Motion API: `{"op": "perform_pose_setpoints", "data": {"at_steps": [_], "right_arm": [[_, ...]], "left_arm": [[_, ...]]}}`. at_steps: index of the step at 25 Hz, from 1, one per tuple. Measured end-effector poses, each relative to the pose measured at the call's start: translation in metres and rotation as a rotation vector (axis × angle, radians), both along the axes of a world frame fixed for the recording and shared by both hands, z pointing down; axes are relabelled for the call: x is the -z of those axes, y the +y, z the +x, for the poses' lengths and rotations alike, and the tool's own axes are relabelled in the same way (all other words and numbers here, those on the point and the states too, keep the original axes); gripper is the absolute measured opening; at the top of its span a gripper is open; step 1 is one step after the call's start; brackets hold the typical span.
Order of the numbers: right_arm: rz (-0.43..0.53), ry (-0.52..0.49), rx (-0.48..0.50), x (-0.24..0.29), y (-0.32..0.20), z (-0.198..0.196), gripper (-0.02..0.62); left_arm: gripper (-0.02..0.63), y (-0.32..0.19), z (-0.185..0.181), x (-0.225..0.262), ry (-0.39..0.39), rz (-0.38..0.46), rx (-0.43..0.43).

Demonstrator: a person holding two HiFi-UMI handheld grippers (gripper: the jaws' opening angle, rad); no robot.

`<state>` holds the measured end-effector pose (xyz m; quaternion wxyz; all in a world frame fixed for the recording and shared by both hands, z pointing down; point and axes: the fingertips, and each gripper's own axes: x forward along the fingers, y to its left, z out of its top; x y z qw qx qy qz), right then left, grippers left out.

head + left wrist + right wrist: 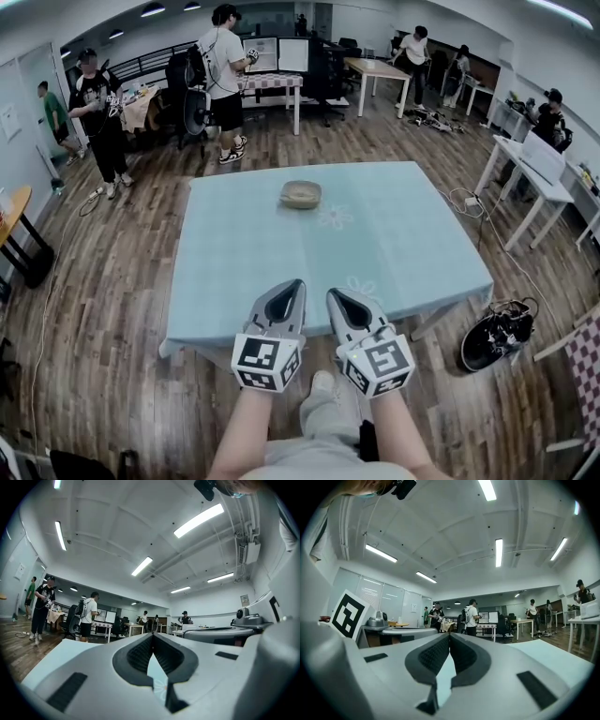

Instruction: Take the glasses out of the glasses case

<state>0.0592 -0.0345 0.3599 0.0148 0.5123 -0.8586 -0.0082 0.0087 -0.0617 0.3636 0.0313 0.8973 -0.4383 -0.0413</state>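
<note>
Left hand-held gripper (296,285): jaws closed, pads meeting tip to tip, gripping only each other; confirmed in left gripper view (152,637).
Right hand-held gripper (336,296): same state, jaws pressed together, confirmed in right gripper view (450,637).
Both held side by side, close together, over near edge of tabletop (234,281), pointing away from the body.
Markings: black-and-white square patterns on left marker cube (266,362) and right marker cube (379,365); no letters on them. Sign on far wall (244,600) too small to read.
Tabletop: covered with pale blue cloth (412,234) bearing faint white flower prints (335,217).
Glasses case (301,194): tan, oval, alone at the far middle of tabletop, well apart from both grippers. Lid state and contents not discernible.
Room: open office, wood plank floor (112,309), long ceiling lights (198,520), white desks (378,67), monitors (277,54), several standing people (225,80). Dark bag (497,337) on floor just beside the near right corner.
</note>
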Motion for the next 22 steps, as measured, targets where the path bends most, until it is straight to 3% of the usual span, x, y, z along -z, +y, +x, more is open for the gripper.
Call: {"op": "perform_pose_setpoints", "data": {"at_steps": [13, 22], "right_arm": [[-0.047, 0.023, 0.029, -0.012, -0.091, 0.022, 0.008], [-0.035, 0.046, 0.069, 0.000, -0.164, 0.032, 0.008]], "left_arm": [[0.009, -0.087, 0.022, -0.015, -0.017, -0.046, 0.020], [0.009, -0.156, 0.029, -0.004, -0.009, -0.033, 0.062]]}}
